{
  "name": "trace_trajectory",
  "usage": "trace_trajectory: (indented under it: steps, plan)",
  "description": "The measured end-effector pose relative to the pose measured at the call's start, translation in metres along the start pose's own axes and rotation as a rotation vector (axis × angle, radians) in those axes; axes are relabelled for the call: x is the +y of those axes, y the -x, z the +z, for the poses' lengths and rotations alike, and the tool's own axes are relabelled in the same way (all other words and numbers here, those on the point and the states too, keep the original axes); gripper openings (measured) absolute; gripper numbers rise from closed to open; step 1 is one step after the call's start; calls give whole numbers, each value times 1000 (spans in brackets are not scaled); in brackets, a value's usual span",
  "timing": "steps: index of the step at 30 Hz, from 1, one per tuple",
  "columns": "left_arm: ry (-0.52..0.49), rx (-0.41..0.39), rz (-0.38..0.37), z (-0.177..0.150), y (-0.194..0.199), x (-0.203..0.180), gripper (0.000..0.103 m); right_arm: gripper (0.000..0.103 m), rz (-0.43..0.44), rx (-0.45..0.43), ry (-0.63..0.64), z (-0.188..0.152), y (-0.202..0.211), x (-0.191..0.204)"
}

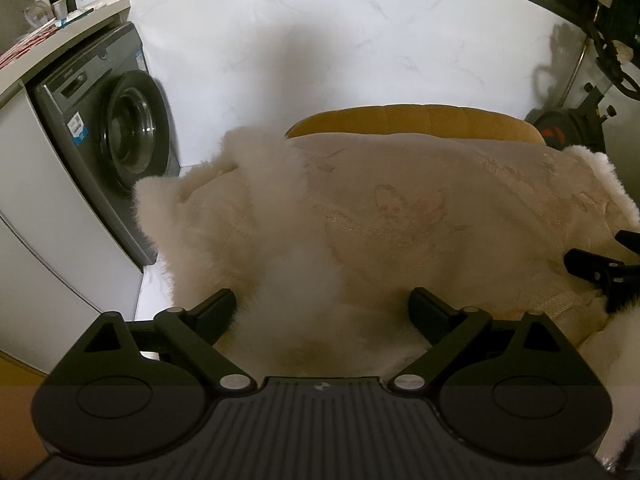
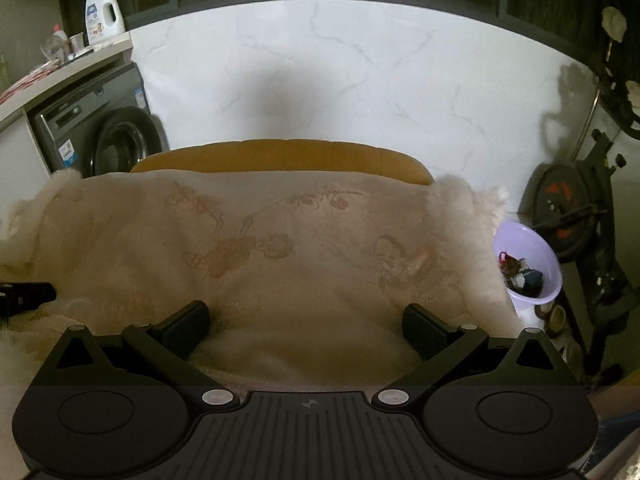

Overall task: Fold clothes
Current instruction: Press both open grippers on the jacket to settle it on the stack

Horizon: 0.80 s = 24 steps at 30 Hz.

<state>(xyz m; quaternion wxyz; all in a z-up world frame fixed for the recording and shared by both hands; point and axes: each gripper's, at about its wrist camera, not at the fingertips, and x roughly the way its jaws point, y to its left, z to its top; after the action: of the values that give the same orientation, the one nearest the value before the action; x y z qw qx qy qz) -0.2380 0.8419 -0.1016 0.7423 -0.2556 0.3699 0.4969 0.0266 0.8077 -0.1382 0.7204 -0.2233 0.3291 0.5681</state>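
A cream garment (image 1: pixel 400 216) with pink flower embroidery and white fur trim lies spread over a mustard-yellow cushioned seat (image 1: pixel 412 120). My left gripper (image 1: pixel 322 312) hovers open over its near left part, a fluffy fur edge (image 1: pixel 260 184) between and ahead of the fingers. My right gripper (image 2: pixel 306 322) is open over the garment (image 2: pixel 248 240) at its near edge, nothing pinched. The right gripper's fingertip (image 1: pixel 592 268) shows at the left view's right edge. At the right view's left edge shows the left gripper's fingertip (image 2: pixel 28 294).
A dark front-loading washing machine (image 1: pixel 112 132) stands left under a counter with a detergent bottle (image 2: pixel 103 16). A white marble wall (image 2: pixel 360 80) is behind the seat (image 2: pixel 280 156). A lilac basin (image 2: pixel 528 268) with small items and a dark machine (image 2: pixel 568 208) stand to the right.
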Motion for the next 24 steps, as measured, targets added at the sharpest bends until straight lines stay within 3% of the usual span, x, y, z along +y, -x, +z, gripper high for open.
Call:
trace_trajectory:
  steps: [18,24]
  plan:
    - [23,-6,42,-3,-4,3,103,102,9,7,3,6,-3,-4]
    - [44,-4,65,1,0,0,103,102,6,-55,-19,4,5,-9]
